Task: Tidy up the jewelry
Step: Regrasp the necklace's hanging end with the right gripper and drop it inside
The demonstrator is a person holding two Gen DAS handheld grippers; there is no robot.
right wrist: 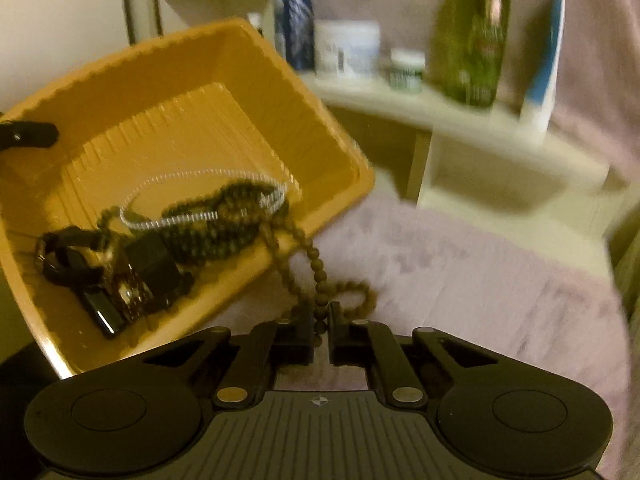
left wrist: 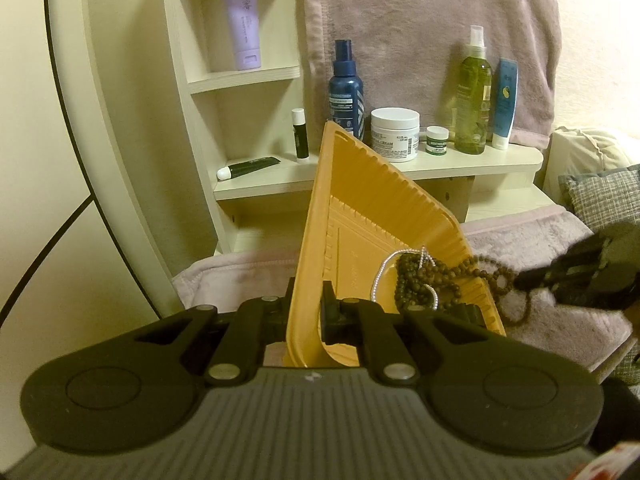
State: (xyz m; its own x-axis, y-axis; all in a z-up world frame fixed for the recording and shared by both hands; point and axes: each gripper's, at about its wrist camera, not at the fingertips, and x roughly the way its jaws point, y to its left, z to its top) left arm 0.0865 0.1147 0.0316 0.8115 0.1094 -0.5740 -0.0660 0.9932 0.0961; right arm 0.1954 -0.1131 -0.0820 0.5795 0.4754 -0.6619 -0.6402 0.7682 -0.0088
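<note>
An orange plastic tray (left wrist: 360,200) is held tilted above a pink blanket, with my left gripper (left wrist: 306,312) shut on its near rim. Piled in its low corner are a brown bead necklace (right wrist: 224,224), a thin white bead chain (right wrist: 192,218) and dark pieces like a watch (right wrist: 132,276). A loop of the brown beads hangs out over the tray's edge. My right gripper (right wrist: 320,328) is shut on that hanging strand, just outside the tray. From the left wrist view the right gripper (left wrist: 528,280) reaches in from the right, with the brown bead necklace (left wrist: 416,280) draped toward it.
Behind the tray a cream shelf (left wrist: 460,162) carries a blue bottle (left wrist: 346,88), a white jar (left wrist: 395,128), a small jar, a green spray bottle (left wrist: 474,92) and a blue tube. A pink blanket (right wrist: 460,280) covers the surface below. A grey pillow (left wrist: 604,196) lies right.
</note>
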